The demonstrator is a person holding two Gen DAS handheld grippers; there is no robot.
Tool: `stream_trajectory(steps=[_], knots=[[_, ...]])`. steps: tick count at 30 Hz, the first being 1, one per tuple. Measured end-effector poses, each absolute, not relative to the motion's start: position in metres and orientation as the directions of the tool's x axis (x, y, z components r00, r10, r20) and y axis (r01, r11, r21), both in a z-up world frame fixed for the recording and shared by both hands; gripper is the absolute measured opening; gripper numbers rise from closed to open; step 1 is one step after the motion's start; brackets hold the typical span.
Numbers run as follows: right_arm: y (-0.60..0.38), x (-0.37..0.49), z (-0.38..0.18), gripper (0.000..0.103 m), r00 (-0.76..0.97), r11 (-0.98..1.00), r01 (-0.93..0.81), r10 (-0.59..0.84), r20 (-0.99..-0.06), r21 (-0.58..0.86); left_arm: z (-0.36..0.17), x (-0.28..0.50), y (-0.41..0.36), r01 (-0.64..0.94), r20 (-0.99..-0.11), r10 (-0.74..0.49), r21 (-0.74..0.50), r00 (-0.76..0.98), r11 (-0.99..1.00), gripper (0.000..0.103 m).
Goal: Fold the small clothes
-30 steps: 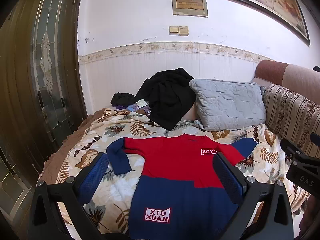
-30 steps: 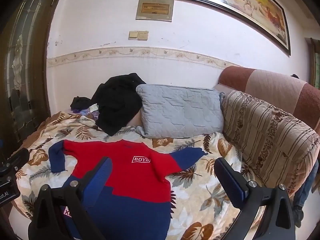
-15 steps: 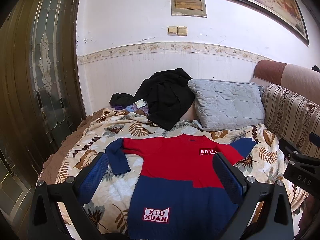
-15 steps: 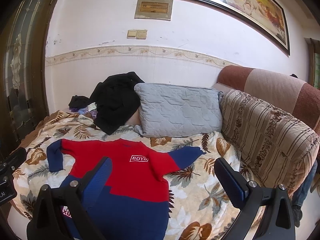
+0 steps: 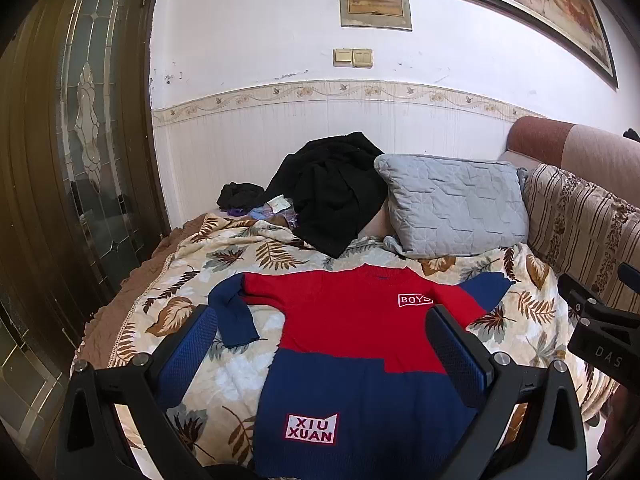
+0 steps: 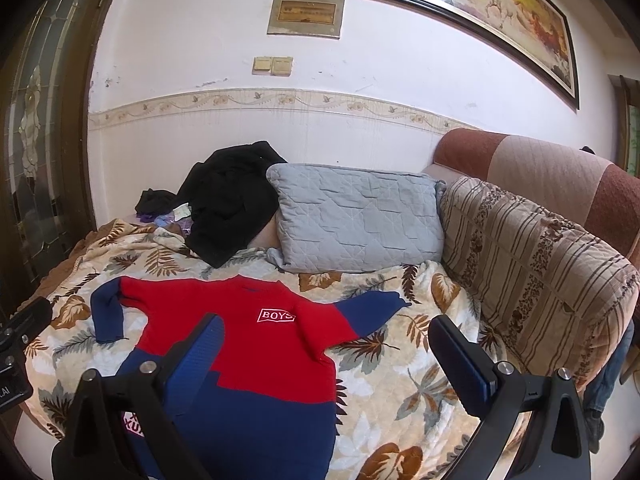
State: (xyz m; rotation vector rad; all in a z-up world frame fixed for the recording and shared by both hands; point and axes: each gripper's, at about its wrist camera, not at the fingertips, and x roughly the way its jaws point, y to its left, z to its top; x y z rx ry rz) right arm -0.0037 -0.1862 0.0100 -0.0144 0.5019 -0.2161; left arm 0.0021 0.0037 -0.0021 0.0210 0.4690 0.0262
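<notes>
A small red and navy sweater [image 5: 352, 344] lies flat, front up, on a leaf-print blanket [image 5: 184, 280]. It bears "BOYS" and "XIU XUAN" patches, and both navy sleeves are spread out. It also shows in the right wrist view [image 6: 256, 344]. My left gripper [image 5: 320, 320] is open and empty, hovering above the sweater's lower body. My right gripper [image 6: 324, 328] is open and empty, above the sweater's right side and the blanket [image 6: 400, 392]. The right gripper's body shows at the right edge of the left wrist view [image 5: 600, 344].
A grey quilted pillow [image 5: 452, 204] and a heap of black clothes [image 5: 332, 196] lie at the back against the wall. A striped sofa back [image 6: 532, 256] rises on the right. A dark wooden door [image 5: 76, 160] stands on the left.
Both views have shifted only slightly. The sweater has not moved and both grippers stay open.
</notes>
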Motion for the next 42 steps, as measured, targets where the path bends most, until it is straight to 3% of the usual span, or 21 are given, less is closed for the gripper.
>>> stream_trajectory(steps=[29,42], knots=[[-0.188,-0.025,0.002,0.103,0.841,0.974,0.214,-0.22,-0.494,-0.068,-0.008,-0.015,-0.003,-0.003,-0.448,0.015,0.027,0.894,1.0,0.103],[-0.183,-0.025,-0.022,0.103,0.814,0.982,0.182,-0.181,-0.552,-0.053,-0.026,-0.011,-0.01,0.007,-0.485,0.013,0.038,0.874,0.999,0.103]])
